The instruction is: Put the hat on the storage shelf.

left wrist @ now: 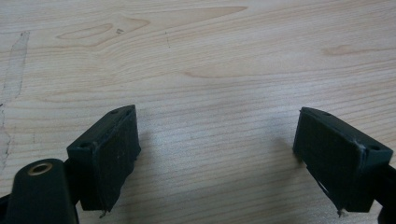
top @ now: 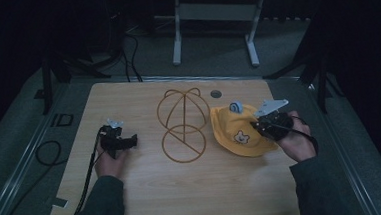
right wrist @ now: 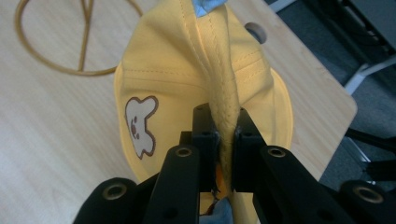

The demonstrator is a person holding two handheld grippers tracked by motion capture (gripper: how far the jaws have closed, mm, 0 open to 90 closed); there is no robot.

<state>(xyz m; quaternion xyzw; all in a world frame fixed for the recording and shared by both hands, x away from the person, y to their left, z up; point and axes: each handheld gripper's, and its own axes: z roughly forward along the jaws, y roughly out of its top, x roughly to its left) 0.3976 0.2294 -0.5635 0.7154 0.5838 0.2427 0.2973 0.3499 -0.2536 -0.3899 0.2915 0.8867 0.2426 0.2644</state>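
A small yellow hat (top: pixel 237 129) with a white bear patch and a blue bobble lies right of centre on the wooden table (top: pixel 148 190). My right gripper (top: pixel 258 126) is shut on a pinched fold of the yellow hat (right wrist: pixel 187 70); in the right gripper view the fabric ridge runs up from between the right gripper (right wrist: pixel 226 128) and its two black pads. A gold wire hat stand (top: pixel 183 125) lies in the middle of the table. My left gripper (top: pixel 130 139) rests at the left, and the left gripper (left wrist: pixel 217 140) has its jaws wide apart over bare wood, holding nothing.
A round hole (top: pixel 215 93) sits in the table near its far edge. Black cables (top: pixel 46 151) lie on the floor at the left. White legs of another table (top: pixel 177 38) stand behind, and dark stand legs (top: pixel 316 74) are at the far right.
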